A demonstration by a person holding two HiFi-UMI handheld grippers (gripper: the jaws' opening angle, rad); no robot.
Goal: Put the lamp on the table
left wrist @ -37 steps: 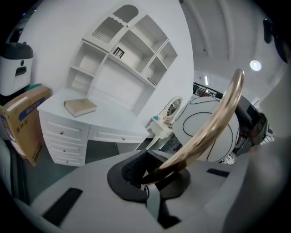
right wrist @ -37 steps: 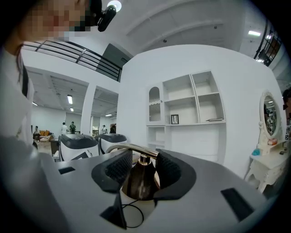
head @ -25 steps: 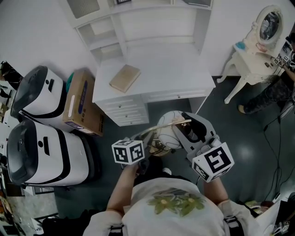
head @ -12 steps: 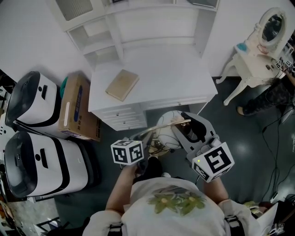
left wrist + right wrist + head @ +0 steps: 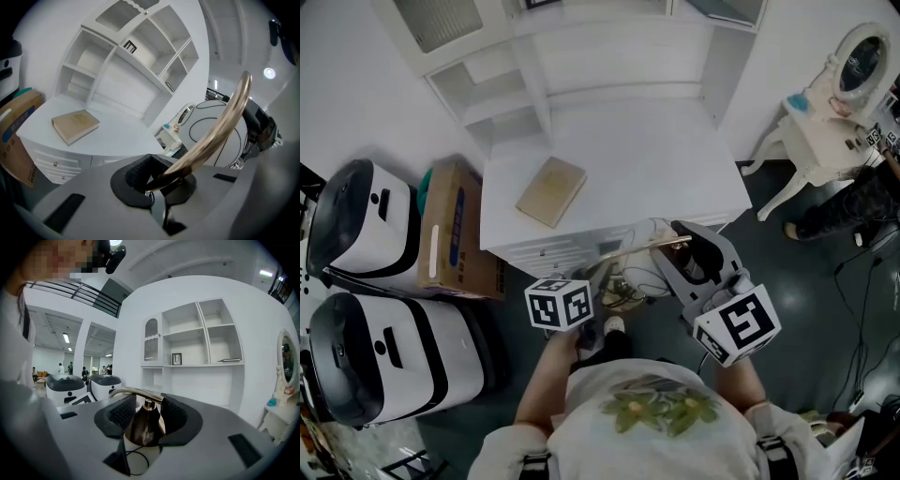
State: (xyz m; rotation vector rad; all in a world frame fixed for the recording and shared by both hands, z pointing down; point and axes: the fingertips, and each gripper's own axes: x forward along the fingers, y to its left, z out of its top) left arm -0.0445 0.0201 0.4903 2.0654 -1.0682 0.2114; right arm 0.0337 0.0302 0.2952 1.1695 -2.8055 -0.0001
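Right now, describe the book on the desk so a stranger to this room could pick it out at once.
Find the white desk with open shelves at its back. On the left part of its top lies a closed tan book, flat and askew. It is the only thing lying on that top; the similar-coloured cardboard box stands on the floor beside the desk.

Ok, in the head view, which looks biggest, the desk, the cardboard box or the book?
1. desk
2. cardboard box
3. book
The box stands lower down, farther from the camera, yet still looks clearly bigger than the book.
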